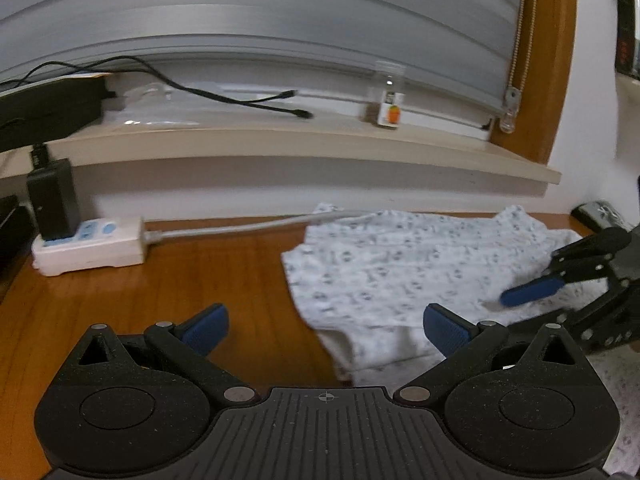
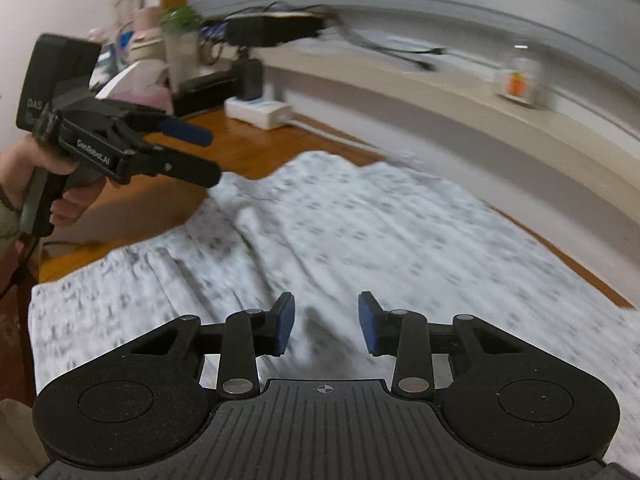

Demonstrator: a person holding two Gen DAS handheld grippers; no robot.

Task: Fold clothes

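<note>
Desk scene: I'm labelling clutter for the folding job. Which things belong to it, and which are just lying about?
Job:
patterned white garment
left claw
right claw

Lying about:
power strip
black adapter
loose cables
small bottle

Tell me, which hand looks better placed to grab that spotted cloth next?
The right, I'd guess. The right tool hangs directly over the spotted cloth, partly closed with nothing between its pads. The left tool is wide open, mostly above bare wooden table at the cloth's edge.
</note>
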